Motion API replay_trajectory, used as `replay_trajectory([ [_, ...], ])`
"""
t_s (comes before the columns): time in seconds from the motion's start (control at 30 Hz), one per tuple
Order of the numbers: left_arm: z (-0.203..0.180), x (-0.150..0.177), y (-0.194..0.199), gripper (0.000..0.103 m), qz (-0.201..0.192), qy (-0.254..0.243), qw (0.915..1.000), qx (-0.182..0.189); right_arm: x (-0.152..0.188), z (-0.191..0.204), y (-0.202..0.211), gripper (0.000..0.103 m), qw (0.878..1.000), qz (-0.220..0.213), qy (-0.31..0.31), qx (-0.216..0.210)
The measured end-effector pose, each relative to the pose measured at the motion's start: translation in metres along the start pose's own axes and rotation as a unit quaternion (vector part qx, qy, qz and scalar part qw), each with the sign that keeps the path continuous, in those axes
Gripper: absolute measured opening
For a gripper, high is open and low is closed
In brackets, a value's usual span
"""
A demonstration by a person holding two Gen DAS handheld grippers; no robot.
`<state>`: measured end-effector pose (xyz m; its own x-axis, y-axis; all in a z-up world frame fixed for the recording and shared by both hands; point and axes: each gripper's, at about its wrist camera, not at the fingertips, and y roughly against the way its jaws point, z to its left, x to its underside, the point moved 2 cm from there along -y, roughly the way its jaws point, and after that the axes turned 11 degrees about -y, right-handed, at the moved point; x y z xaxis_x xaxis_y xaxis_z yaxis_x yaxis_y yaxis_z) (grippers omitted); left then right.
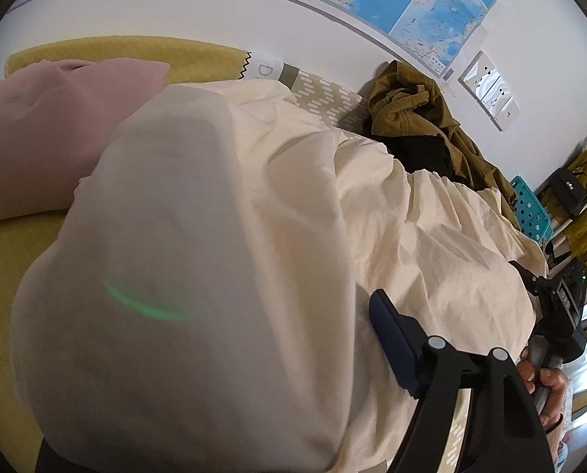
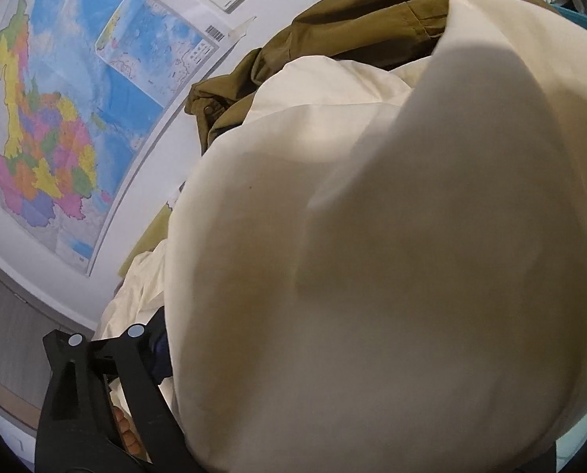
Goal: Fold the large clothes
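- Jaws, left gripper: set wide. One blue finger is bare and the other is buried under the cream cloth. Can't tell if the pads bite anything.
- The cloth is bunched on the yellow bed, draped over both grippers. It sits between the pink pillow on the left and the olive jacket by the wall.
- Likely step: find two matching edges or corners so the cloth can be spread. No fold is visible yet.
- Do it well: get each gripper out from under the drape first, since both cameras are mostly blinded. Then pinch a single layer at a hem, not a wad.
- Keep the cloth off the jacket, which it touches on the far side and could drag along.
- Jaws, right gripper: also look wide. Only one finger base peeks out beside the cloth, so grip unknown. A hand holds its handle low on the right.
- Lift both sides evenly and pull apart gently to flatten.
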<state>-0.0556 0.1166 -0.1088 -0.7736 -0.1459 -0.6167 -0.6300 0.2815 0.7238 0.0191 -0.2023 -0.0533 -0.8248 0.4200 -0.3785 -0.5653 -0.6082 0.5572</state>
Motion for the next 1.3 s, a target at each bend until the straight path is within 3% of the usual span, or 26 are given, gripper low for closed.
replay_trajectory([
  [0.03,0.0,-0.001,-0.001,0.083,0.0,0.001,0.9999,0.014,0.0,0.0,-0.001,0.085,1.0,0.002,0.004,0.001],
  [0.07,0.0,-0.001,-0.002,0.085,-0.002,0.002,0.9998,0.02,-0.001,-0.001,-0.002,0.073,1.0,0.001,0.004,0.007],
  [0.1,0.0,-0.001,-0.002,0.084,-0.001,0.003,0.9998,0.018,-0.001,-0.003,-0.003,0.068,1.0,0.005,0.001,0.009],
  [0.13,-0.001,-0.002,-0.002,0.081,0.001,-0.001,0.9999,0.013,-0.002,-0.005,-0.003,0.055,1.0,0.013,-0.003,-0.003],
  [0.2,-0.001,-0.004,-0.003,0.059,0.005,0.0,1.0,0.003,-0.002,-0.007,-0.003,0.044,0.999,0.025,-0.01,-0.02],
  [0.3,0.002,-0.008,0.004,0.037,0.007,0.004,1.0,0.003,-0.003,-0.004,0.002,0.029,0.998,0.034,-0.014,-0.047],
  [0.37,0.0,-0.013,0.014,0.03,-0.004,-0.006,1.0,0.0,-0.002,0.004,0.009,0.025,0.997,0.034,-0.009,-0.063],
  [0.57,-0.011,-0.035,0.04,0.022,-0.023,-0.037,0.999,0.003,-0.007,0.041,0.033,0.018,0.994,0.032,0.014,-0.107],
  [0.8,-0.013,-0.086,0.102,0.019,-0.084,-0.088,0.9926,0.003,-0.017,0.136,0.053,0.017,0.98,0.023,0.096,-0.171],
  [0.93,0.008,-0.116,0.147,0.019,-0.129,-0.097,0.9861,-0.039,-0.022,0.195,0.034,0.017,0.969,0.033,0.129,-0.207],
  [1.03,0.043,-0.137,0.18,0.019,-0.156,-0.087,0.9795,-0.093,-0.023,0.244,0.002,0.017,0.96,0.05,0.149,-0.231],
  [1.2,0.115,-0.165,0.217,0.019,-0.178,-0.06,0.9632,-0.192,-0.01,0.329,-0.068,0.016,0.945,0.069,0.181,-0.261],
  [1.3,0.165,-0.177,0.232,0.019,-0.19,-0.033,0.9482,-0.253,0.01,0.381,-0.114,0.016,0.935,0.088,0.201,-0.28],
])
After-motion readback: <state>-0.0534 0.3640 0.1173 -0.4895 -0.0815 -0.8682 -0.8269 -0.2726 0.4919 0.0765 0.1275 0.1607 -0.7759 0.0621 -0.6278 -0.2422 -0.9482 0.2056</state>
